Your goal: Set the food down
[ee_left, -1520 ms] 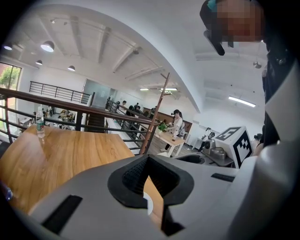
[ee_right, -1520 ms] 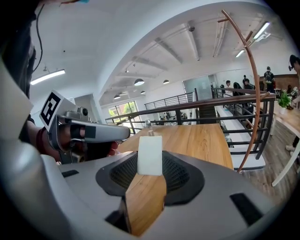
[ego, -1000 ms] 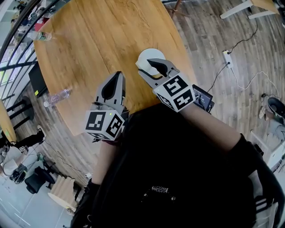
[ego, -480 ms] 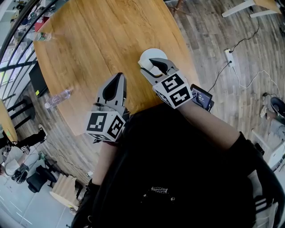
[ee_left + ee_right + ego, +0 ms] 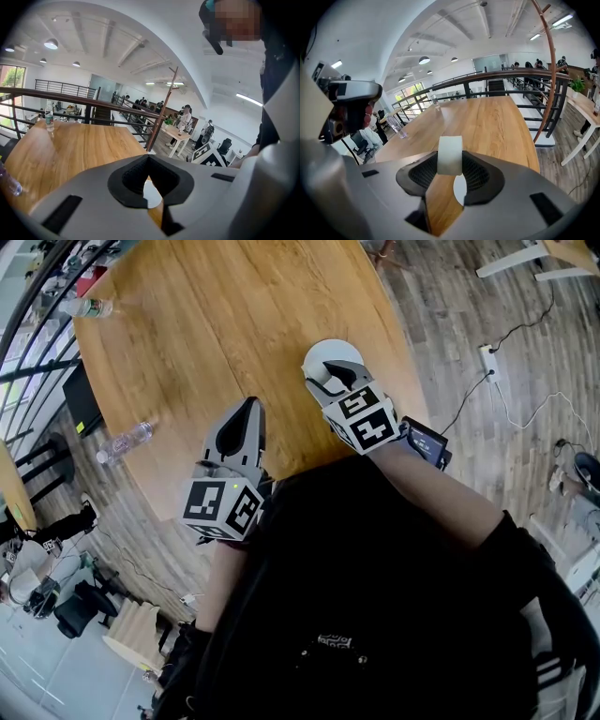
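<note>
A white round plate (image 5: 320,354) lies near the right edge of the wooden table (image 5: 216,315). My right gripper (image 5: 335,378) hovers over it, shut on a small white block of food (image 5: 450,155) that stands upright between the pads. In the right gripper view the plate (image 5: 459,190) shows through the gap below the food. My left gripper (image 5: 247,407) hangs above the table's near edge, left of the plate. Its jaws are shut with nothing in them. In the left gripper view (image 5: 149,157) a sliver of the plate (image 5: 152,199) shows beneath the pads.
Two clear plastic bottles rest on the table: one lying at the left edge (image 5: 122,442), one at the far left corner (image 5: 84,307). A railing runs along the table's left side. A power strip (image 5: 487,360) and cables lie on the floor at the right.
My right gripper has moved slightly farther in over the plate with the food still held. The left gripper has stayed where it was.
</note>
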`<act>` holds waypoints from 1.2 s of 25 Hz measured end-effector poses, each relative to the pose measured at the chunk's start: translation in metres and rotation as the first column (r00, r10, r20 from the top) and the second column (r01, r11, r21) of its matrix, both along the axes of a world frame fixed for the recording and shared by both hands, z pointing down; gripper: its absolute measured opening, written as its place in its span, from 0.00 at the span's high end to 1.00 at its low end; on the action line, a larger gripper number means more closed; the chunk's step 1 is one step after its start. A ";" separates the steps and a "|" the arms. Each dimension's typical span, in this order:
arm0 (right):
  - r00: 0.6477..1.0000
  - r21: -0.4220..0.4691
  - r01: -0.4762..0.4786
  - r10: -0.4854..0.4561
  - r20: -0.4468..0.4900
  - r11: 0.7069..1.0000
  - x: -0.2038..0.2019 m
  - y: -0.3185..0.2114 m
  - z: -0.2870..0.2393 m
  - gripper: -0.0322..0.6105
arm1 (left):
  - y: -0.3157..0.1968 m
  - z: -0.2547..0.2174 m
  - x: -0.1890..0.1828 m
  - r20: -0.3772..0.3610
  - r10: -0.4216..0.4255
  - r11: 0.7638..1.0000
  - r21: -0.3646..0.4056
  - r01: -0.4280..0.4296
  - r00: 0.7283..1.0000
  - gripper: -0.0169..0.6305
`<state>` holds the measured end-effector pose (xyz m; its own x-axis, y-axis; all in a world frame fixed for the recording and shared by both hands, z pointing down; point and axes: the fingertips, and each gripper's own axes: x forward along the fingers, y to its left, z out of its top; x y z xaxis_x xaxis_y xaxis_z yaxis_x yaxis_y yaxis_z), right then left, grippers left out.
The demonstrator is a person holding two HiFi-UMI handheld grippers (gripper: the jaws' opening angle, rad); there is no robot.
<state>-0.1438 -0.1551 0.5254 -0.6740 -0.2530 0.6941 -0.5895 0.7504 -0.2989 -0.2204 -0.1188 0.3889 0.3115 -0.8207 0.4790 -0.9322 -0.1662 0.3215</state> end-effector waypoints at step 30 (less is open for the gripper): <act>0.922 -0.116 0.074 -0.112 -0.370 0.990 0.004 0.021 0.135 0.68 | 0.027 0.026 -0.027 -0.010 0.033 0.990 -0.138 -0.034 0.999 0.97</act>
